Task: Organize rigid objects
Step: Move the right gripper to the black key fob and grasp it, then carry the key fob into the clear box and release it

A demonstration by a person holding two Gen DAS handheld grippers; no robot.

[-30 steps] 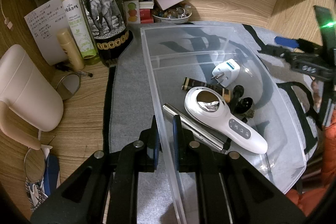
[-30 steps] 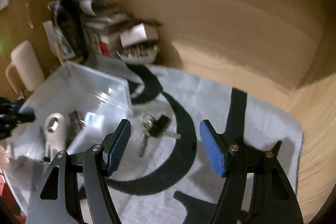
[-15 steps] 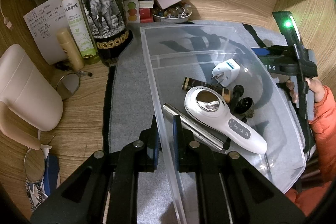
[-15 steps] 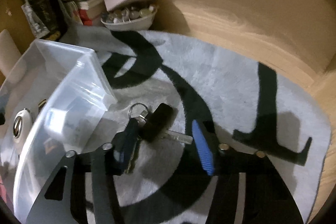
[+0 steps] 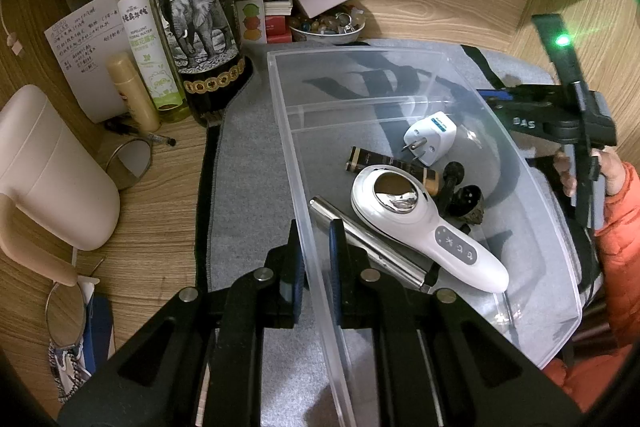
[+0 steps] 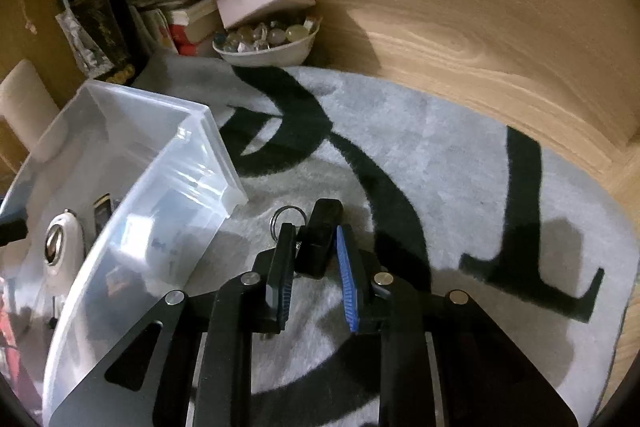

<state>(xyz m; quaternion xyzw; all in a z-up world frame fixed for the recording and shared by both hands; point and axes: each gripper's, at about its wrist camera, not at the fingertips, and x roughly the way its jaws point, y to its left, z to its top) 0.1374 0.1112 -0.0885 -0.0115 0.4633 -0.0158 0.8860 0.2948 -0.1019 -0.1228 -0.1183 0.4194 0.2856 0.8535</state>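
On the grey mat (image 6: 460, 167) beside the bin (image 6: 192, 163), my right gripper (image 6: 312, 259) closes around the key fob (image 6: 320, 239), rigid, light, best pinched across its flat sides.

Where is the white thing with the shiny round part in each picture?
Left wrist view: the white handheld device lies in the clear bin, right of centre.
Right wrist view: the same device peeks out at the far left, inside the bin.
Shared landmark: the bowl of stones behind the bin.
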